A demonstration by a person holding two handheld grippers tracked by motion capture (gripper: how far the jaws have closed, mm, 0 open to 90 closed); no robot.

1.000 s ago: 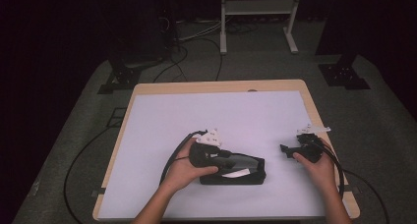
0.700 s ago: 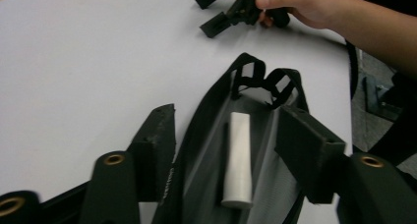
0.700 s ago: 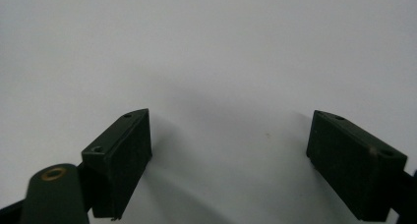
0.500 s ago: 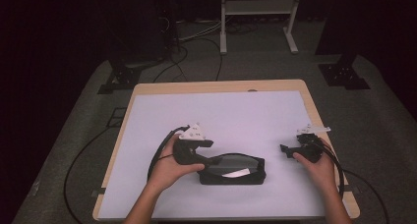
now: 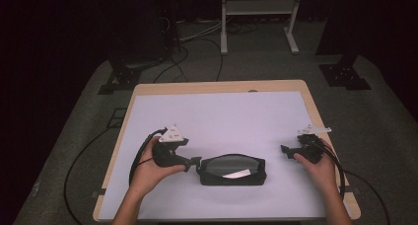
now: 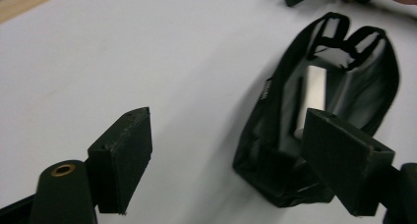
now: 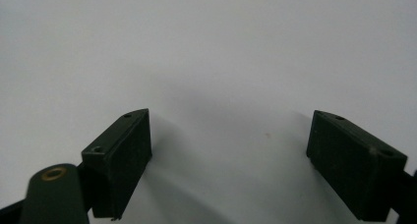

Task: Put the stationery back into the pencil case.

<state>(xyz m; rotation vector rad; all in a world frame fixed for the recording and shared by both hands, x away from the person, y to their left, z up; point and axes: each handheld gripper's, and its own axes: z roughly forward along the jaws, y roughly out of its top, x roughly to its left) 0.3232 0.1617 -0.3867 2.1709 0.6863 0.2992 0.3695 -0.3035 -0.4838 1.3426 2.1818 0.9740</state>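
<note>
High view: black pouch (image 5: 231, 169), lower centre of frame, lying on the white tabletop (image 5: 222, 116); left tool (image 5: 196, 165) just beside its left end, right tool (image 5: 285, 149) well apart at right. Both tools released, jaws spread, nothing held.

Handling, by judgement: soft fabric, light, limp; likely to sag, so best pinched at the rim or a strap loop.

Left gripper view: adds the open mouth, strap loops (image 6: 351, 40) and a pale flat item (image 6: 312, 98) inside.

Right gripper view: bare tabletop between jaws.
</note>
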